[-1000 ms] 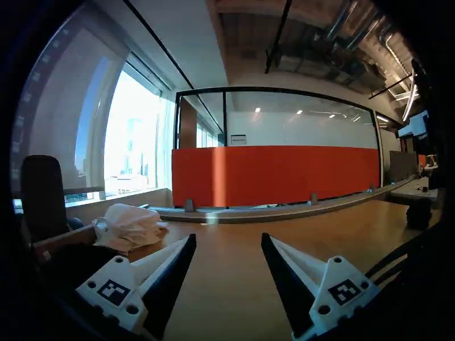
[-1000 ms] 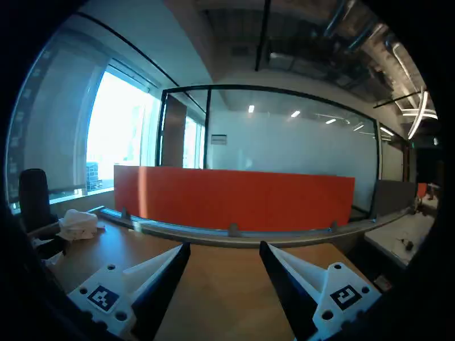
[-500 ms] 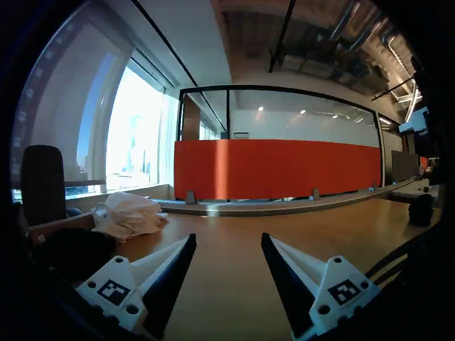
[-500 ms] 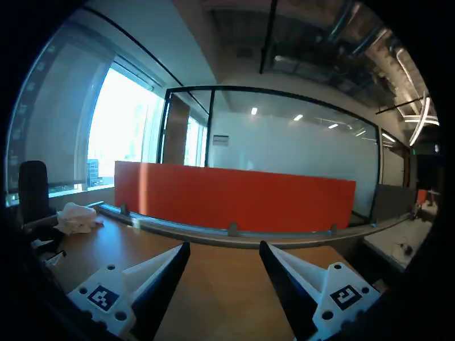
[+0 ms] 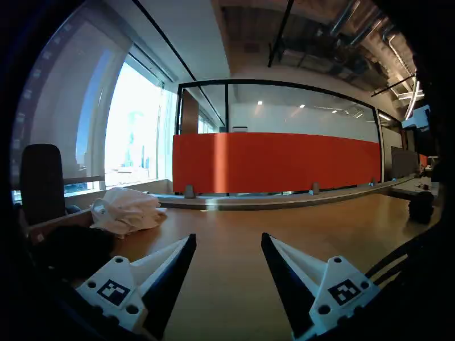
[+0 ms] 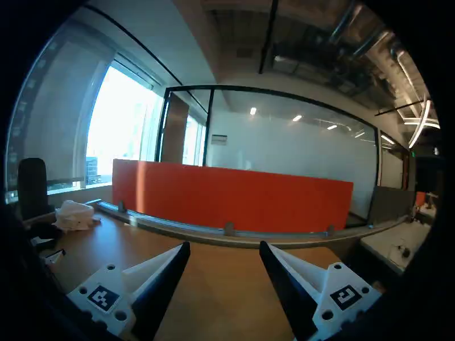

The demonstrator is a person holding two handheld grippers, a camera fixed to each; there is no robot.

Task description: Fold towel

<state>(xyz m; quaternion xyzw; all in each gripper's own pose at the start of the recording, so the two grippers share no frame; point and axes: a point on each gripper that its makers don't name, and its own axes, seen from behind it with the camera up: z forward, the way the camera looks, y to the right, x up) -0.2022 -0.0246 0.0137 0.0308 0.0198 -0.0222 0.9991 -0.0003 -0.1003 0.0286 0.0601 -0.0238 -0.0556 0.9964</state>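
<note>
My left gripper [image 5: 226, 245]: white wedge fingers [image 5: 307, 268], black inner faces | square black-white tags [image 5: 114, 291], dark screw holes [image 5: 132, 310] | black cables [image 5: 401, 254] beside it | my right gripper [image 6: 223, 251]: same build

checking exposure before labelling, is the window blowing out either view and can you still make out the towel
Left gripper view: the window is blown out to white, but the crumpled white towel on the wooden table is readable, and fisheye bows the orange partition. Right gripper view: same glare, the towel small near the left edge.
</note>
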